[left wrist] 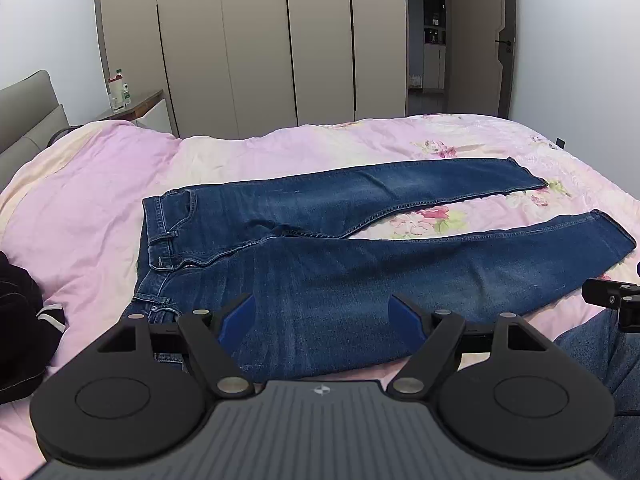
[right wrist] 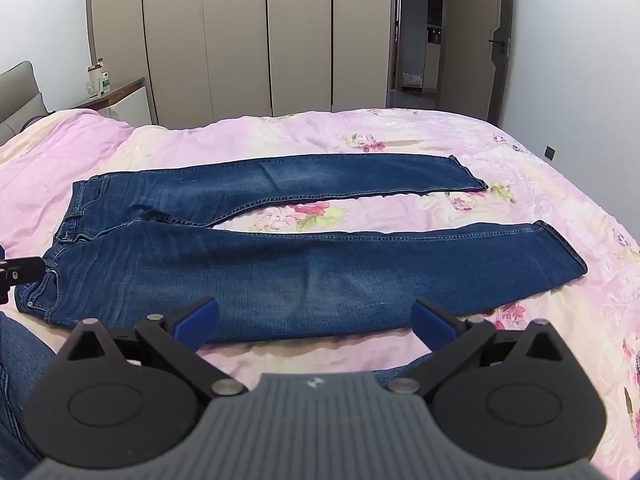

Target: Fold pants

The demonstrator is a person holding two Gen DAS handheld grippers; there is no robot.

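Note:
A pair of blue jeans (left wrist: 340, 264) lies flat on the pink floral bedspread (left wrist: 100, 208), waistband to the left, both legs spread apart toward the right. My left gripper (left wrist: 322, 318) hovers open above the near thigh, close to the waistband, with nothing between its blue pads. From the right wrist view the same jeans (right wrist: 300, 272) stretch across the bed. My right gripper (right wrist: 316, 322) stands open over the near leg's lower edge, around the knee, holding nothing. Part of the other gripper's black body (right wrist: 20, 270) shows at the left edge.
A dark garment (left wrist: 20, 320) lies on the bed at the left. A person's denim-clad leg (left wrist: 600, 360) is at the lower right. A nightstand (left wrist: 140, 108) with bottles stands behind the bed, beside a wall of wardrobe doors (left wrist: 260, 40). A grey headboard (left wrist: 28, 120) is at far left.

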